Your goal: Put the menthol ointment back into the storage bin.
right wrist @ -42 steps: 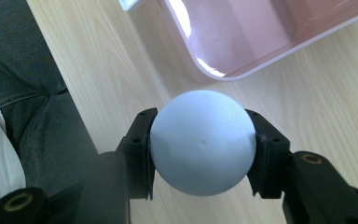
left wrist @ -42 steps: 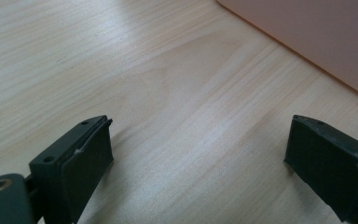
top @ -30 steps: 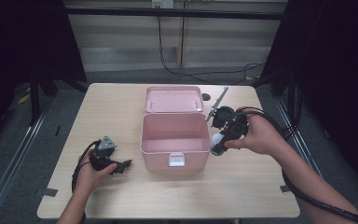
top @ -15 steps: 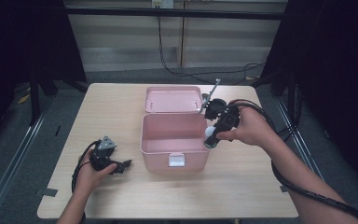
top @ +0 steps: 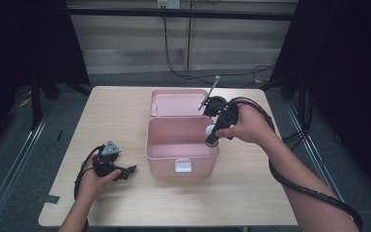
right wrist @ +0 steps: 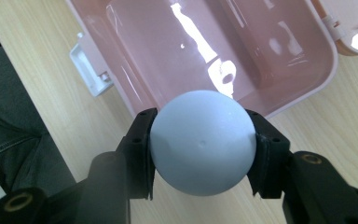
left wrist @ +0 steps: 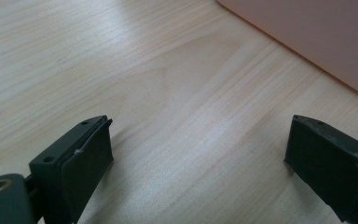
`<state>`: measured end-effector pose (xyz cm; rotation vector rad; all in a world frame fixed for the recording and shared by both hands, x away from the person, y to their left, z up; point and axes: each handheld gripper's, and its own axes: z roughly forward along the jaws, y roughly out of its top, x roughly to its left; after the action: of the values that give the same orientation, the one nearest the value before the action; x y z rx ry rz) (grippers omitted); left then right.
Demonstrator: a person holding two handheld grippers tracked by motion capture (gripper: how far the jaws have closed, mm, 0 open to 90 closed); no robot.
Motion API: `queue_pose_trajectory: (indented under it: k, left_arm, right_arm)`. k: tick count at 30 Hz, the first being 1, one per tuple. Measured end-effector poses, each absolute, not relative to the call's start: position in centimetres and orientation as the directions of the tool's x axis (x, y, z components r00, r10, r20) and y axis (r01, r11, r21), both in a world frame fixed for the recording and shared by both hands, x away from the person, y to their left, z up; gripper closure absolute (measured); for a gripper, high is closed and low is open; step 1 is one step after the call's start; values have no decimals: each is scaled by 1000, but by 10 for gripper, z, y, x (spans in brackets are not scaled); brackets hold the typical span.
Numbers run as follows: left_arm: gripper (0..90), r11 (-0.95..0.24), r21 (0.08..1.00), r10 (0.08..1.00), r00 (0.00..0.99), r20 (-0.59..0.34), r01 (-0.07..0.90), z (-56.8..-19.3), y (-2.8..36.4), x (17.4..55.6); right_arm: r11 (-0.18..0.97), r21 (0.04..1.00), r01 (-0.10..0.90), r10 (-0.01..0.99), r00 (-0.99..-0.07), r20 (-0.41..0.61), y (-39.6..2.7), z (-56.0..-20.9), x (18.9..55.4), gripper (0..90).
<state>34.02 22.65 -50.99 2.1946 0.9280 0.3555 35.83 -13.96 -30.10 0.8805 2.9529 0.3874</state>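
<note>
Light wooden table (top: pixel 125 111); pink box (top: pixel 181 145) open. Right gripper (right wrist: pixel 201 144) clamps a smooth, pale blue-white ball (right wrist: pixel 201 141) above the box's right rim. Left gripper (left wrist: pixel 200 154) gapes, empty.

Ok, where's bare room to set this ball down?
The pink box is open and its floor is bare, right under the ball in the right tongs. The table is also free along the near edge and right of the box. The left tongs crowd the box's left side.
</note>
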Motion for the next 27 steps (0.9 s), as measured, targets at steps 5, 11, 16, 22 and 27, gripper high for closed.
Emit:
queue_pose_trajectory:
  k: [5, 11, 16, 22, 27]
  left_arm:
    - [65, -485, 708, 711, 703, -23, 513, -510, 226, 340]
    - [65, -485, 708, 711, 703, -23, 513, -510, 226, 340]
    - [65, -484, 709, 712, 702, -22, 513, -510, 226, 340]
    - [63, -484, 709, 712, 702, -21, 513, -510, 226, 340]
    - [63, -484, 709, 712, 702, -21, 513, -510, 226, 340]
  right_arm:
    - [805, 239, 544, 552, -833, 39, -136, -308, 365, 505]
    - [804, 235, 546, 554, -832, 35, -133, -314, 372, 504]
    - [799, 232, 555, 562, -826, 39, -128, -318, 377, 505]
    - [798, 229, 557, 564, -825, 41, -122, -329, 382, 505]
    - [805, 219, 551, 558, -829, 36, -117, -336, 384, 504]
